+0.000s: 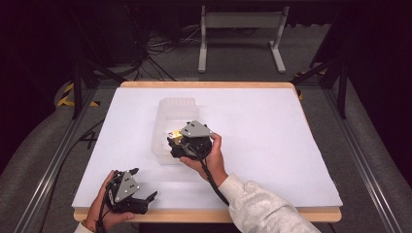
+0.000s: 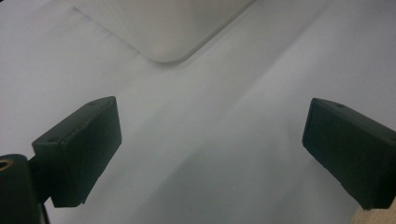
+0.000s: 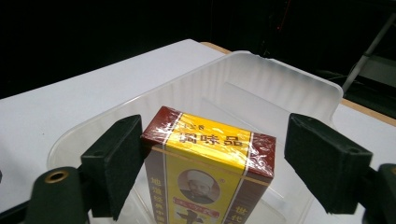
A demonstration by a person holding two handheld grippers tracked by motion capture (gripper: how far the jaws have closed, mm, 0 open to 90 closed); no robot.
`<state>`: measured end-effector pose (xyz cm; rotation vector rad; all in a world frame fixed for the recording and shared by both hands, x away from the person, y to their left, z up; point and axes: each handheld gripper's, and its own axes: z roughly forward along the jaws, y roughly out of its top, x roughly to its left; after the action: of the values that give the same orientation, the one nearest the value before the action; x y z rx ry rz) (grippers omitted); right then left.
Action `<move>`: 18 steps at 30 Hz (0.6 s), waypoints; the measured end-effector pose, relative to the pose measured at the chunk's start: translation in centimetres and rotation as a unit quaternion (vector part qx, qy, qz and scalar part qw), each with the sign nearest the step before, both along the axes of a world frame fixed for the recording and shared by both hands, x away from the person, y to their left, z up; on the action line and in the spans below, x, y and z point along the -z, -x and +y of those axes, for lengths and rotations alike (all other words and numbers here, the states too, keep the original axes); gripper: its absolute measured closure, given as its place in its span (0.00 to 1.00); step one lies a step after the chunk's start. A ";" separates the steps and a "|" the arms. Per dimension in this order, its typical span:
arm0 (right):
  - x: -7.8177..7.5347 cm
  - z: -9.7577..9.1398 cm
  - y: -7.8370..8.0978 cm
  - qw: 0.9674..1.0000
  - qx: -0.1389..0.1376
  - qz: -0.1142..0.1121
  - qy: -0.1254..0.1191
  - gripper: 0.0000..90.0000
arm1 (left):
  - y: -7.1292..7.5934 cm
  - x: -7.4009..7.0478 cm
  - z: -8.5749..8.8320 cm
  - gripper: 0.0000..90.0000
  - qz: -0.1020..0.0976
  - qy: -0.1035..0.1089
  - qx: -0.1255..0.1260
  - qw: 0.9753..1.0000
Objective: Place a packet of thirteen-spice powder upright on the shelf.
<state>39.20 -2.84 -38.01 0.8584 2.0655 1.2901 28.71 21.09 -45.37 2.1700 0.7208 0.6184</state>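
A white surface (image 1: 272,136) with a wooden edge is seen from above. A translucent plastic container (image 1: 176,112) is placed left of centre. The right gripper (image 1: 182,141) is held over the container's near end, where a small yellow item (image 1: 174,133) is glimpsed beside its jaws; whether the jaws are closed cannot be told. The left gripper (image 1: 145,193) is held near the front left corner, its jaws spread apart. A metal stand (image 1: 241,22) is visible on the floor beyond.

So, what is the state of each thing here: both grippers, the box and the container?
Left gripper: open, empty, above the white table.
Right gripper: open around the box, one jaw close or touching, the other apart.
Box: upright, plastic-wrapped, inside the container.
Container: clear, lidless.
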 end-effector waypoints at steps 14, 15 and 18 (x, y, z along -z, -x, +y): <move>-0.2 -1.1 -0.1 0.999 -0.030 0.004 0.030 0.19 | 0.0 0.0 0.1 0.06 -0.003 0.000 -0.005 1.000; -0.2 -1.2 -0.1 0.999 -0.033 0.004 0.034 0.19 | 0.0 0.0 0.1 0.06 -0.003 0.000 -0.005 1.000; -0.3 -1.4 -0.1 0.998 -0.043 0.006 0.038 0.18 | 0.0 -0.1 0.1 0.06 -0.005 0.000 -0.007 1.000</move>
<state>39.27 -4.25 -37.67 0.7547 2.1670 1.2451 28.74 21.15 -45.31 2.1615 0.7316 0.6353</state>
